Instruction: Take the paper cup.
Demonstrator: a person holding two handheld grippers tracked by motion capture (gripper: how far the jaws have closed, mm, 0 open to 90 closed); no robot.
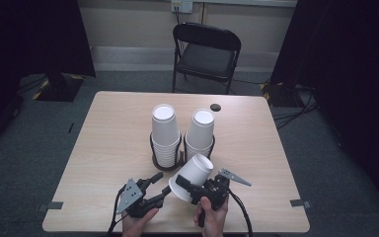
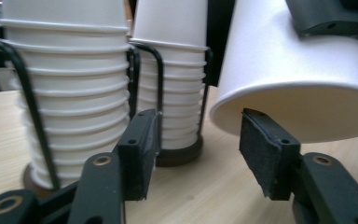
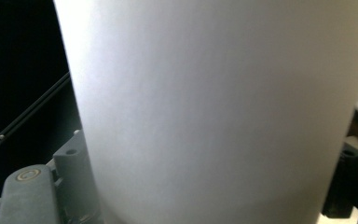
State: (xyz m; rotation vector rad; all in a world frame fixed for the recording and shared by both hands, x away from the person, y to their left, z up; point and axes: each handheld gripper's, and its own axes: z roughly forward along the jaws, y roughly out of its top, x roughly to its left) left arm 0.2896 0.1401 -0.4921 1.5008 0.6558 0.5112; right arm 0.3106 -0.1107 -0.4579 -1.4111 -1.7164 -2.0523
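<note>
Two stacks of upside-down white paper cups, the left stack [image 1: 165,136] and the right stack [image 1: 200,131], stand in black wire holders at the table's middle. My right gripper [image 1: 187,186] is shut on a single white cup [image 1: 196,172], which it holds tilted in front of the stacks with the rim toward my left gripper. In the right gripper view that cup [image 3: 214,112] sits between the jaws. My left gripper [image 1: 161,183] is open, just left of the cup's rim. In the left gripper view the rim [image 2: 279,112] hangs over the right pad [image 2: 261,149], and nothing lies between the jaws.
The pale wooden table [image 1: 113,138] has bare room to the left and right of the stacks. A small black disc [image 1: 215,107] lies near the far edge. A black folding chair [image 1: 206,54] stands behind the table, with dark curtains at both sides.
</note>
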